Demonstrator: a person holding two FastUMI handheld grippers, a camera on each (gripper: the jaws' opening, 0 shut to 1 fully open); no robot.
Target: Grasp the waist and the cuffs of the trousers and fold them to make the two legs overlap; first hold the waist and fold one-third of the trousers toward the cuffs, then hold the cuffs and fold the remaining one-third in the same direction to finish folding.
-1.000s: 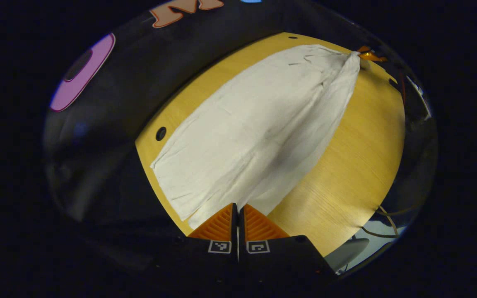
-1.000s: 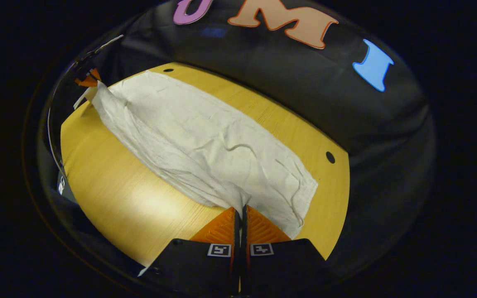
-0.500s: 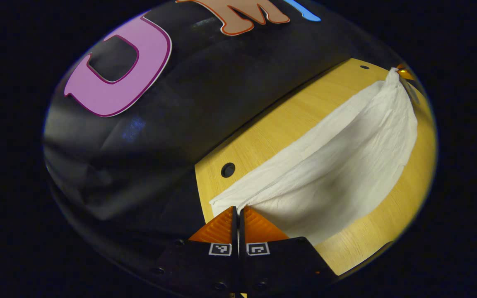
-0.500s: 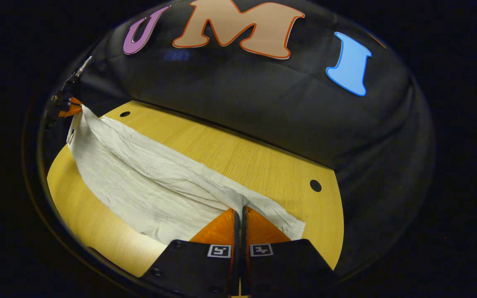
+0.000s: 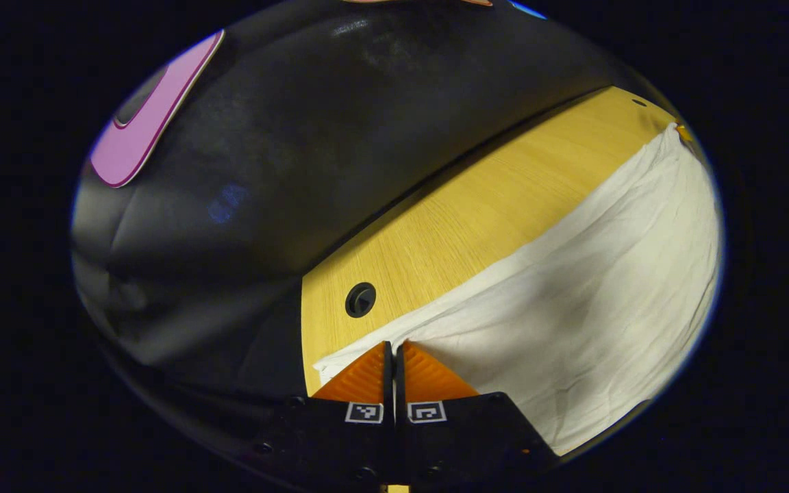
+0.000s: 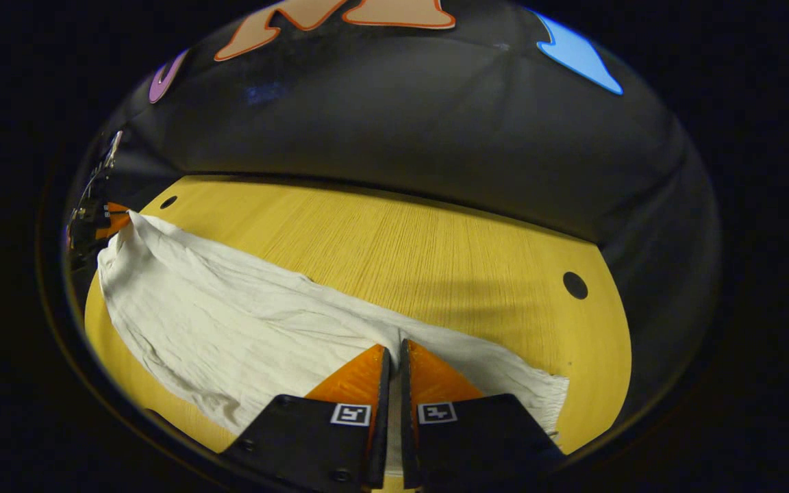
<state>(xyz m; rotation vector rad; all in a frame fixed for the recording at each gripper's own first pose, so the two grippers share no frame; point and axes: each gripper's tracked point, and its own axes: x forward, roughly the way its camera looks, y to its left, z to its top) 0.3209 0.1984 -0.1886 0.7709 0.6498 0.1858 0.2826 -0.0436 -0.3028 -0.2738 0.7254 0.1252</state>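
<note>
Trousers (image 5: 572, 294) are thin pale woven cloth: light, limp, no stiffness, creased all over, so they sag between the grip points and follow whichever end moves; not slippery or fragile by the look, but one layer can slide out of a pinch, so best hold is right at the hem edge with both layers between the pads. They lie along the near part of the table (image 5: 449, 212), stretched between the two grippers, long edge roughly parallel to the table's back rim, far half of the tabletop bare. Left gripper (image 5: 394, 349) sits low over the table's end near a cable hole (image 5: 360, 299), jaws closed to a slit with a fabric edge pinched between them, camera looking down the length of the cloth. Right gripper (image 6: 394, 352) is at the opposite end, jaws likewise narrow and clamped on the cloth edge, pointed toward the back wall with the trousers trailing off to its left. In the right gripper view the left gripper (image 6: 110, 220) shows small at the far end, holding the bunched corner. Which end is waist and which is cuffs is probably not decidable here, edges too distorted. Both tools are angled low, close to the table
</note>
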